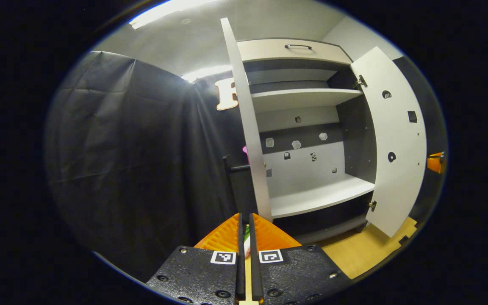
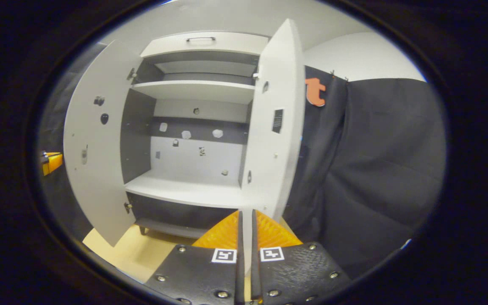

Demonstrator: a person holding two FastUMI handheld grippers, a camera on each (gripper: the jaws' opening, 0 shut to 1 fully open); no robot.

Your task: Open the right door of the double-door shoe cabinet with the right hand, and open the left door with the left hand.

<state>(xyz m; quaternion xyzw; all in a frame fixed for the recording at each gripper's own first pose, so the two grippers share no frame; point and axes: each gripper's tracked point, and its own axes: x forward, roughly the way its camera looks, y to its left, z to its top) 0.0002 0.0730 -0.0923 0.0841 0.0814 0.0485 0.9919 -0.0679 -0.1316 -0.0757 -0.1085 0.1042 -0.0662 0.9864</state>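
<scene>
The white double-door shoe cabinet (image 1: pixel 307 127) stands with both doors swung wide. Inside are two white shelves, an upper shelf (image 1: pixel 303 98) and a lower shelf (image 1: pixel 318 195), both bare, over a dark bottom compartment that also looks bare. Small stickers dot the back panel and the inner door faces. Above the opening sits one white drawer front with a dark bar handle (image 1: pixel 298 46).

In the left claw view, the white left door (image 1: pixel 250 127) is seen edge-on, its lower edge just above the tips of the left claw (image 1: pixel 246 231). The orange fingers are nearly closed with a thin gap between them; whether they pinch the door edge, I cannot tell. The white right door (image 1: pixel 396 144) stands farther off, with an orange part of the other claw beyond it at the margin.

In the right claw view, the right door (image 2: pixel 275 123) stands just above the right claw (image 2: pixel 246 228), whose fingers are likewise almost together; contact with the door cannot be made out. The left door (image 2: pixel 95 140) and light wooden floor (image 2: pixel 134 254) appear too.
</scene>
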